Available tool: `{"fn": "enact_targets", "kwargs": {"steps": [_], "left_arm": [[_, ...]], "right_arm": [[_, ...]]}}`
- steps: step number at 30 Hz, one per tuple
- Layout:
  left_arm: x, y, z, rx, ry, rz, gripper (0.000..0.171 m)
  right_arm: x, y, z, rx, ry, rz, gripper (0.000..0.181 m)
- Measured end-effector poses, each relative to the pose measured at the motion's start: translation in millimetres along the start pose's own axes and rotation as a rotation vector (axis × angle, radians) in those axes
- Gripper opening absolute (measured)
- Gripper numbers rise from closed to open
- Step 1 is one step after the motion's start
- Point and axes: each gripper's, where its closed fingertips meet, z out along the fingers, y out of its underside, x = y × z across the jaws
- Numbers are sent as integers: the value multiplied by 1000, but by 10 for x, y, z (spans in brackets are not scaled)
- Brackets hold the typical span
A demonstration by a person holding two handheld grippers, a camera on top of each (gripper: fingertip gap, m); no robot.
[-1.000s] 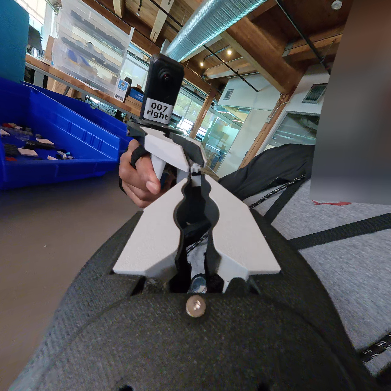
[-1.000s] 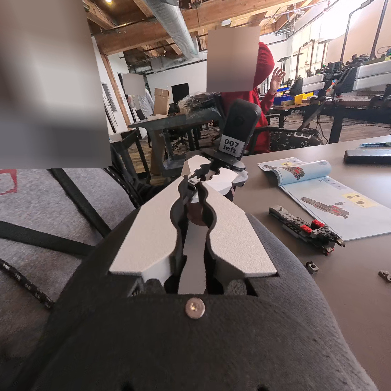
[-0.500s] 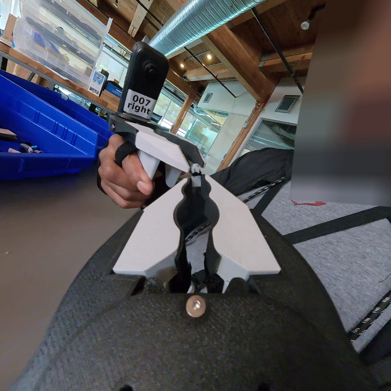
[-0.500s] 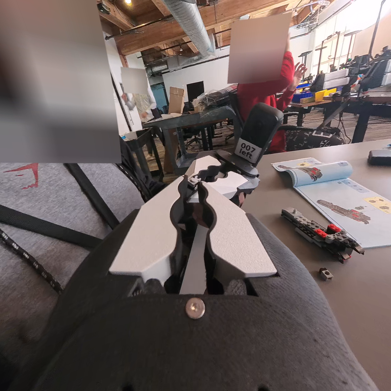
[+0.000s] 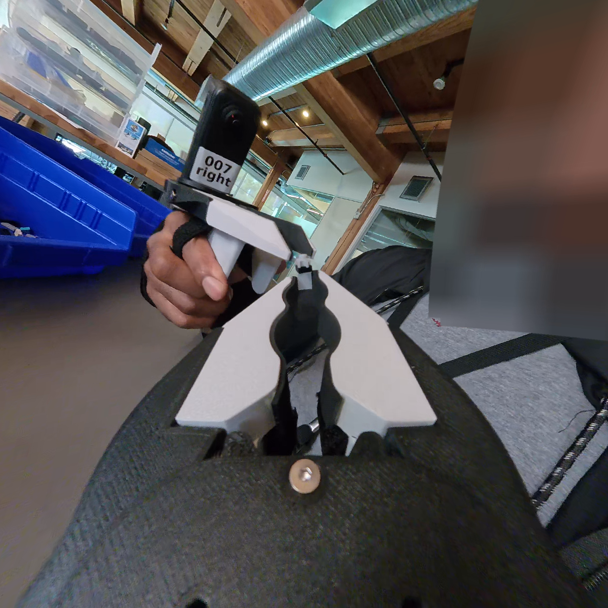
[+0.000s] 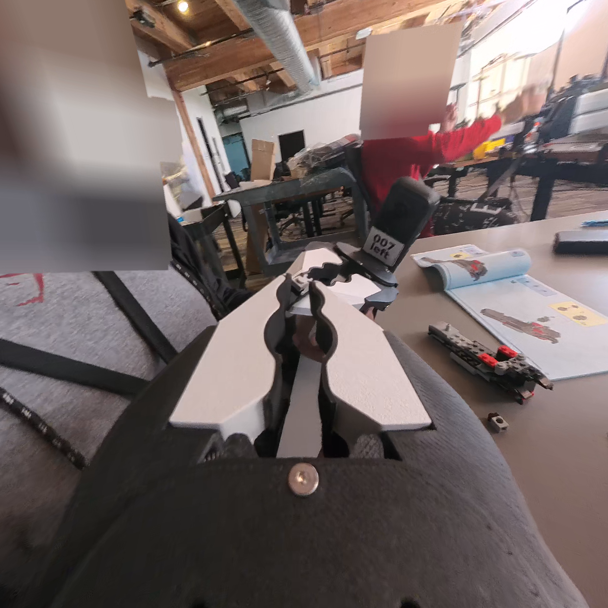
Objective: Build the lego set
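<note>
My left gripper (image 5: 304,283) and my right gripper (image 6: 300,285) meet tip to tip above the table's near edge, in front of a person's grey top. Each is shut on a small white and black lego piece (image 5: 303,267), held between the two tips; it also shows in the right wrist view (image 6: 298,283). The right gripper shows opposite in the left wrist view (image 5: 304,258), held by a hand (image 5: 184,283). The left gripper shows opposite in the right wrist view (image 6: 311,273). A part-built grey, black and red lego model (image 6: 487,358) lies on the table to the right.
An open instruction booklet (image 6: 526,309) lies beyond the model. A small loose grey piece (image 6: 498,421) lies near it. A black flat object (image 6: 582,241) lies at the far right. A blue bin (image 5: 65,223) with loose pieces stands at the left on the brown table (image 5: 65,378). The tips of both grippers are at nearly the same place.
Both grippers stay tip to tip on the small piece. They have swung and tilted together, so the blue bin slid left and the model and booklet slid right.
</note>
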Motion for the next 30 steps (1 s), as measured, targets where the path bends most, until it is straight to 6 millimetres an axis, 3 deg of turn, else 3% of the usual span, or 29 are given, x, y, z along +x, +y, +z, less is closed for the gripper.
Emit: {"fn": "enact_targets", "kwargs": {"steps": [7, 14, 20, 30], "left_arm": [[86, -56, -26, 56, 89, -36, 8], [93, -70, -34, 92, 131, -77, 9], [70, -58, -29, 94, 125, -99, 9], [-47, -115, -72, 156, 47, -137, 9]], "right_arm": [[-20, -108, -64, 47, 58, -136, 12], [-24, -12, -6, -71, 188, -528, 29], [-42, 25, 42, -115, 250, -778, 29], [98, 70, 31, -179, 385, -888, 20]]}}
